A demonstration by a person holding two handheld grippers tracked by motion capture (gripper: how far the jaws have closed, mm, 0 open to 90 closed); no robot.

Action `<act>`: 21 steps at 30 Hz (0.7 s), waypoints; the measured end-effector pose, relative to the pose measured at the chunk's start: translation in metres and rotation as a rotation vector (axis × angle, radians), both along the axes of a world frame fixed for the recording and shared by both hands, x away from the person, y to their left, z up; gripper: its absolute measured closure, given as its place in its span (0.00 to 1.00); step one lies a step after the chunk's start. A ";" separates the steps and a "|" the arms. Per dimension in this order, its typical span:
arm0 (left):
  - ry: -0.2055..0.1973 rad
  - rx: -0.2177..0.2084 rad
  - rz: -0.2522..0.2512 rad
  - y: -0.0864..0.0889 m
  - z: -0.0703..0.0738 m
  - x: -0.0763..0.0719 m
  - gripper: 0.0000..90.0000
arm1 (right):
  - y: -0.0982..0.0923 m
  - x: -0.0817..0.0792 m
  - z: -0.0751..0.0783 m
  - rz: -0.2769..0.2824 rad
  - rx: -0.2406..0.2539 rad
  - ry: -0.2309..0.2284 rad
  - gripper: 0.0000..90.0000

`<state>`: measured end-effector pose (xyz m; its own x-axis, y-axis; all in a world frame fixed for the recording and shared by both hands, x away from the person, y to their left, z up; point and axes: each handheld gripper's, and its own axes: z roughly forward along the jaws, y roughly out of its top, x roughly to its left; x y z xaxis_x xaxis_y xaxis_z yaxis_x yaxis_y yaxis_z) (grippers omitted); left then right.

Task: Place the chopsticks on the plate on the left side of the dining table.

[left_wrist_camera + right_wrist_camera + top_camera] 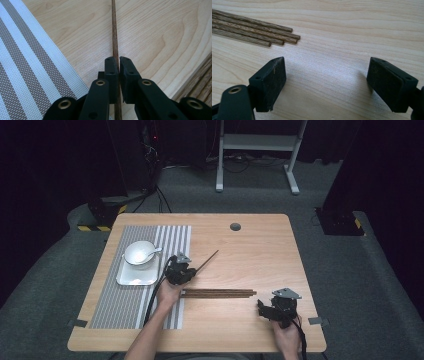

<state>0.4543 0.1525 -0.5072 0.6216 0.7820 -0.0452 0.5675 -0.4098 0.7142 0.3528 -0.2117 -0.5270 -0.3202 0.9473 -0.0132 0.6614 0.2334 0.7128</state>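
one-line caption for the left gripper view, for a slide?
Left gripper shut on a single chopstick over the wooden table, striped placemat alongside.

The thin dark wooden chopstick runs off the left gripper view's edge at twelve o'clock, and its lower stretch is hidden between the closed black jaws. In the right gripper view, the bundle of brown wooden chopsticks is cut off at nine o'clock. The white ceramic bowl's contents are too small to tell.

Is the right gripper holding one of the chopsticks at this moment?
No. In the right gripper view the right gripper stands wide open over bare table, with the loose chopsticks lying apart from it.
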 end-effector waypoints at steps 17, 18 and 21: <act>0.004 -0.037 0.006 0.006 0.011 -0.007 0.94 | 0.000 0.000 0.000 0.002 0.001 0.001 0.17; 0.001 -0.032 0.004 0.006 0.012 -0.008 0.94 | 0.000 0.000 0.000 0.002 0.001 0.001 0.17; -0.003 -0.031 0.001 0.007 0.015 -0.010 0.94 | 0.000 0.000 0.000 0.003 0.001 0.000 0.17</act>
<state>0.4439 0.1598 -0.4921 0.6209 0.7810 -0.0676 0.5655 -0.3865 0.7286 0.3526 -0.2115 -0.5270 -0.3226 0.9465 -0.0124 0.6611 0.2346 0.7127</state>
